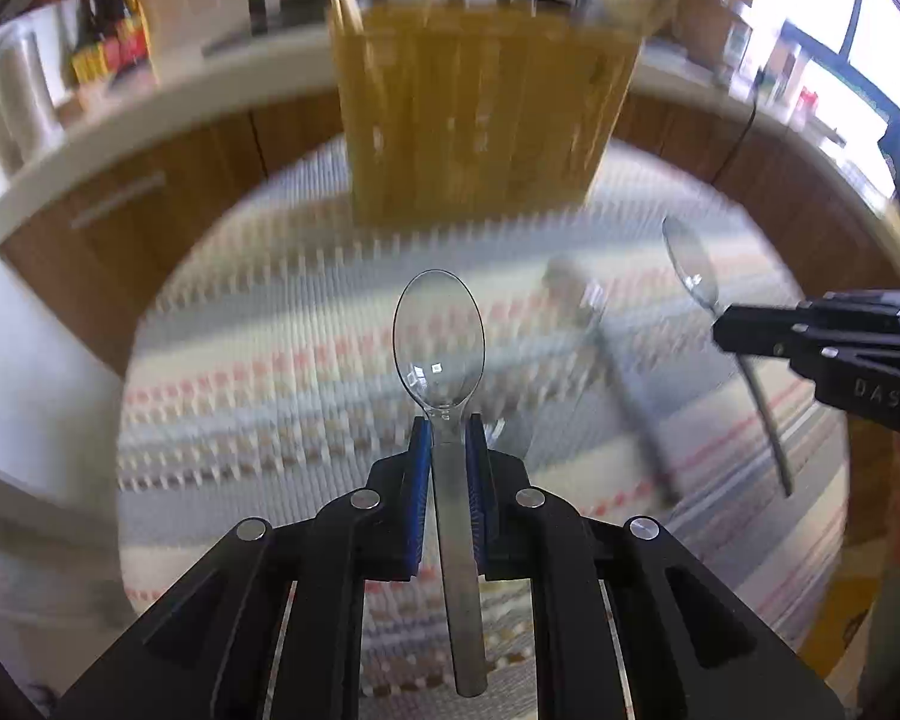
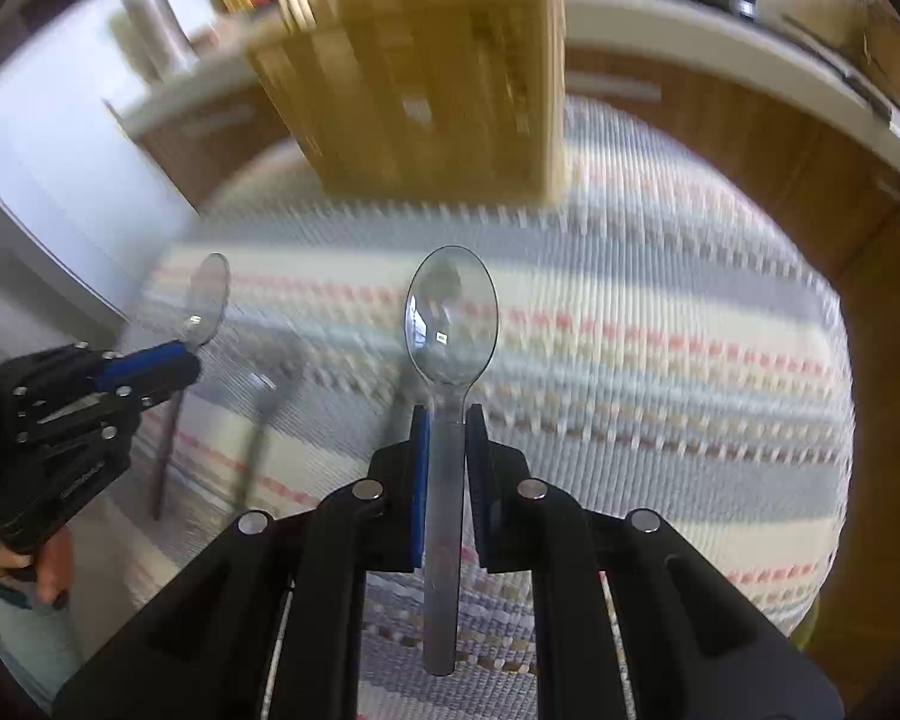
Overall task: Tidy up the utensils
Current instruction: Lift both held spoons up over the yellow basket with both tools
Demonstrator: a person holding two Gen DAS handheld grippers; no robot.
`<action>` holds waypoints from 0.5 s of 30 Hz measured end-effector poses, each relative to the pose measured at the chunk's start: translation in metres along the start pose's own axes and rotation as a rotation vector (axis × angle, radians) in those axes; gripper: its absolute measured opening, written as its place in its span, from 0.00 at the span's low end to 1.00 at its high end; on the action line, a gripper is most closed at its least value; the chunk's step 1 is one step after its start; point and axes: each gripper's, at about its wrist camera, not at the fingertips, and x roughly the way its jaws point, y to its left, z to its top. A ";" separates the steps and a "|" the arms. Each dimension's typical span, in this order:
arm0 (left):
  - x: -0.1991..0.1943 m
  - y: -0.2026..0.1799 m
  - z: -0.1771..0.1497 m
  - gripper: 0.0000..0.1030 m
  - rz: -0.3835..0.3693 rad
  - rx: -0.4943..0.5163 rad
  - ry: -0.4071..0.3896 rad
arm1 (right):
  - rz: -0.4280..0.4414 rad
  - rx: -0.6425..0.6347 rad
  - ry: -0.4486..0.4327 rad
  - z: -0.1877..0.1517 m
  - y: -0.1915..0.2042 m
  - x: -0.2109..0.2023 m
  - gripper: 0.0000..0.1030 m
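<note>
Your left gripper [image 1: 448, 429] is clamped on the neck of a clear plastic spoon [image 1: 439, 339], with the bowl pointing forward and the handle running back between the blue pads [image 1: 421, 450]; your right gripper [image 2: 448, 417] holds a second clear spoon [image 2: 452, 324] in the same way. Both spoons are in the air above the striped woven mat [image 2: 660, 348], and the wooden holder [image 1: 480, 114] stands at the far edge of that mat; I judge it to be the place where the spoons should go.

The risks come mostly from the material and the speed; the plastic is smooth and the grip is narrow, so a spoon can turn or slip between the pads if you swing it quickly; the background is blurred, which suggests that the grippers are moving. The two grippers are also near each other, so the spoons may collide when both approach the holder together; better to bring one at a time. If a bowl strikes the rim of the holder, the light holder could tip, or the spoon could be pushed out of the grip.
</note>
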 end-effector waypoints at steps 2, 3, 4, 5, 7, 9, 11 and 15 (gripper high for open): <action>-0.021 0.002 0.013 0.09 -0.019 -0.019 -0.088 | 0.030 -0.020 -0.075 0.009 0.001 -0.024 0.10; -0.031 0.003 0.019 0.09 -0.028 -0.029 -0.134 | 0.042 -0.028 -0.104 0.013 -0.001 -0.034 0.10; -0.044 0.007 0.028 0.09 -0.044 -0.057 -0.202 | 0.056 -0.037 -0.143 0.018 -0.001 -0.047 0.10; -0.053 0.010 0.035 0.09 -0.064 -0.081 -0.247 | 0.067 -0.043 -0.169 0.022 0.001 -0.055 0.10; -0.073 0.017 0.053 0.09 -0.096 -0.118 -0.344 | 0.094 -0.059 -0.237 0.034 0.005 -0.073 0.10; -0.087 0.020 0.065 0.09 -0.096 -0.121 -0.428 | 0.108 -0.079 -0.301 0.046 0.008 -0.090 0.10; -0.103 0.016 0.080 0.09 -0.086 -0.129 -0.533 | 0.125 -0.098 -0.363 0.059 0.012 -0.100 0.10; -0.120 0.004 0.108 0.09 -0.073 -0.124 -0.681 | 0.149 -0.115 -0.470 0.087 0.012 -0.116 0.10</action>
